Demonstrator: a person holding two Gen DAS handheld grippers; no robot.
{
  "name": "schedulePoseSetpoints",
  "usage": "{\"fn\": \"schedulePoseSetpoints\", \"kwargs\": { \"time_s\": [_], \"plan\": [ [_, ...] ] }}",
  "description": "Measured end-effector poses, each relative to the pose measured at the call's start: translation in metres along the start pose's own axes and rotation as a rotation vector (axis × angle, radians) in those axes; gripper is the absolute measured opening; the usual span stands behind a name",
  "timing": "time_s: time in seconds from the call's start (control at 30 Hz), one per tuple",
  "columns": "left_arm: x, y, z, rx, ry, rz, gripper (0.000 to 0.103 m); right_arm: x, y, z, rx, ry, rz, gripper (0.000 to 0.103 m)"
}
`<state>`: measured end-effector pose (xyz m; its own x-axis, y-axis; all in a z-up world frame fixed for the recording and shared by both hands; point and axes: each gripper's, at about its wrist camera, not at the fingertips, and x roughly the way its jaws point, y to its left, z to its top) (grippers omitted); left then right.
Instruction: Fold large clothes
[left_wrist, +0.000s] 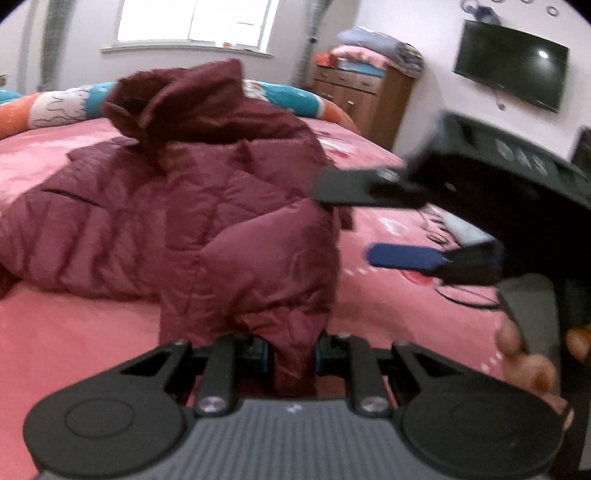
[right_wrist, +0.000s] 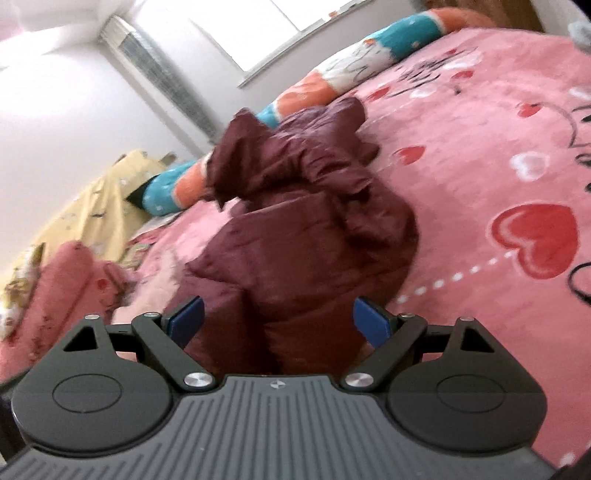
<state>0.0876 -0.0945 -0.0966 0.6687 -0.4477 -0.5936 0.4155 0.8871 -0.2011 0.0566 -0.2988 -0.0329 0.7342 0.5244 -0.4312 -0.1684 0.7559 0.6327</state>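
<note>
A bed (left_wrist: 74, 332) with a pink heart-print cover fills the room's middle. Beyond the bed, a bright window (left_wrist: 195, 22) sits in a pale wall (left_wrist: 424, 55). A bolster (left_wrist: 62, 103) in orange, white and teal lies along the bed's far edge. Right of the bed stands a wooden dresser (left_wrist: 362, 99) piled with blankets (left_wrist: 376, 48); further right, a dark TV (left_wrist: 511, 70) hangs on the wall. A yellow quilt (right_wrist: 99, 199) lies off the bed's left end.

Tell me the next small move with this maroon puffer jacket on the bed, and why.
Probably carry the left tongs onward across the maroon puffer jacket and lay the pinched part down flat. They are shut on a fold of it, lifted off the pink bedspread, while the right tongs stand open around another part, gripping nothing, and the jacket is bunched.
</note>
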Motion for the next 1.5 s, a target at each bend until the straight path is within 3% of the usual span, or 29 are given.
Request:
{"fn": "schedulePoseSetpoints", "kwargs": {
  "time_s": [0.2,0.5,0.6,0.67,0.83,1.07,1.2,1.37,1.5],
  "plan": [
    [0.003,-0.009,-0.009,0.017,0.023,-0.037,0.018,0.006,0.006,0.001,-0.010,0.074,0.083,0.103],
    [0.003,-0.006,-0.012,0.019,0.032,-0.051,0.019,0.024,-0.004,-0.005,0.068,0.161,0.071,0.098],
    [0.002,-0.003,-0.010,0.025,0.028,-0.047,0.020,0.019,0.004,-0.010,0.034,0.152,0.078,0.084],
    [0.000,-0.004,-0.012,0.025,0.031,-0.047,0.021,0.017,0.005,-0.010,0.012,0.142,0.077,0.067],
    [-0.004,-0.004,-0.015,0.022,0.040,-0.044,0.021,0.019,0.009,-0.014,-0.024,0.141,0.062,0.050],
    [-0.023,-0.003,-0.016,0.025,0.031,-0.037,0.039,0.003,0.011,-0.011,-0.047,0.054,0.014,0.033],
    [-0.039,-0.002,-0.016,0.041,0.017,-0.020,0.048,-0.020,-0.002,-0.005,0.012,-0.039,-0.028,0.033],
    [-0.057,0.005,-0.018,0.039,0.013,0.028,0.051,-0.057,-0.033,0.003,0.147,-0.174,-0.123,0.032],
    [-0.065,0.010,-0.020,0.015,0.017,0.071,0.052,-0.073,-0.044,0.003,0.193,-0.206,-0.141,0.037]
  ]
}}
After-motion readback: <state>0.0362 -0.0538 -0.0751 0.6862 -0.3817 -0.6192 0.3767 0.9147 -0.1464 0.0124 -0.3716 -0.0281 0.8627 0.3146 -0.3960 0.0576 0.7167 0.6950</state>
